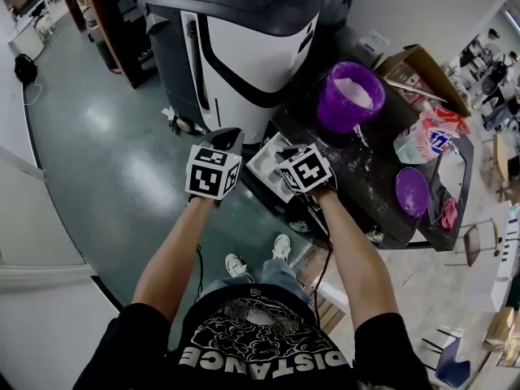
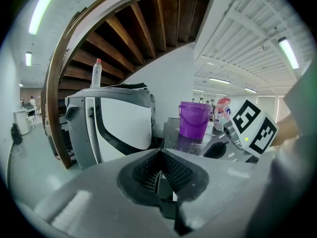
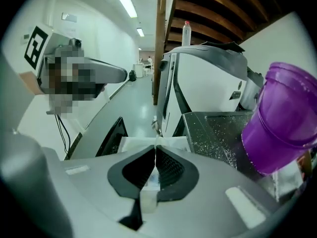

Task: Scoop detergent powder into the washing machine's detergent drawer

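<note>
1. Head view: the white rectangular detergent drawer (image 1: 266,166) juts out past the front edge of the dark speckled machine top (image 1: 366,173), over the glossy green floor (image 1: 106,153).
2. The left gripper (image 1: 227,140) hangs just left of the drawer, over bare floor. Its jaws are pressed together on nothing (image 2: 159,153).
3. The right gripper (image 1: 286,151) sits at the drawer's right edge. In the right gripper view the drawer (image 3: 130,144) lies directly beyond the jaw tips (image 3: 156,148).
4. The right jaws are closed. A thin pale sliver (image 3: 151,180) shows in the seam; what it is cannot be told.
5. The round purple plastic bucket (image 1: 335,112), holding white detergent powder (image 1: 356,93), stands upright on the top behind and right of the drawer, well apart from both grippers.
6. Spilled powder dusts the top between bucket and drawer.
7. A flat purple round lid (image 1: 412,191) and a crumpled printed detergent bag (image 1: 424,140) lie farther right of the drawer, near the top's far edge.
8. A tall black-and-white machine (image 1: 244,47) stands behind the drawer. Open floor spreads to the drawer's left.
</note>
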### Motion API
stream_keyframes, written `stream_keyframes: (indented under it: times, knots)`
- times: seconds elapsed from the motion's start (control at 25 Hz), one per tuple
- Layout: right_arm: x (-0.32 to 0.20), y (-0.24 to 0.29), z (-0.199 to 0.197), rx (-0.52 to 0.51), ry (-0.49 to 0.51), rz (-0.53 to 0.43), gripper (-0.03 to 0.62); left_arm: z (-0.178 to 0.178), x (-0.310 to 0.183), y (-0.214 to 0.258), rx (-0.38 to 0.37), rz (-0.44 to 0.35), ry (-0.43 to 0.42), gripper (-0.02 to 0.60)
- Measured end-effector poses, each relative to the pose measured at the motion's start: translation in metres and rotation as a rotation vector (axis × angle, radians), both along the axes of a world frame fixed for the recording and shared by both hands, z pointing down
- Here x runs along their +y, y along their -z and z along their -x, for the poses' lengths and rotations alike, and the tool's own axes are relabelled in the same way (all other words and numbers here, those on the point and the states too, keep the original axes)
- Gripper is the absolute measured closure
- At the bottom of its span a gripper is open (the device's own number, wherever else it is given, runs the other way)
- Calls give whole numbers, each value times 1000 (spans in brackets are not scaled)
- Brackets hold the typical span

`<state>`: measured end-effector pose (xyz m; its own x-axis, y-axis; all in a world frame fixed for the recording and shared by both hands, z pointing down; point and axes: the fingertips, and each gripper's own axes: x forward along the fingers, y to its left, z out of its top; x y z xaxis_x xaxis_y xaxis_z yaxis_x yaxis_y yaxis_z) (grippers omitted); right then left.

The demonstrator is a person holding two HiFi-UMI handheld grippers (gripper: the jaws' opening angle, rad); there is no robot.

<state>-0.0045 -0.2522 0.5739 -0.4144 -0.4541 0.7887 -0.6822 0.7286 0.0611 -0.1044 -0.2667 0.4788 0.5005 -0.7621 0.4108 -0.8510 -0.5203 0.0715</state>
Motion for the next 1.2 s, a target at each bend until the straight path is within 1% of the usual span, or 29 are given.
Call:
stream_keyframes:
  times: [0.56, 0.88, 1.2]
  knots:
    - [12, -3, 5, 188, 183, -160, 560, -3, 1, -2, -4, 0, -11, 581]
    - [15, -4, 5, 308, 268, -258, 560, -4, 4, -2, -5, 2, -15, 581]
    - [17, -6, 4, 400, 342, -350, 560, -4, 4, -2, -6, 0, -15, 581]
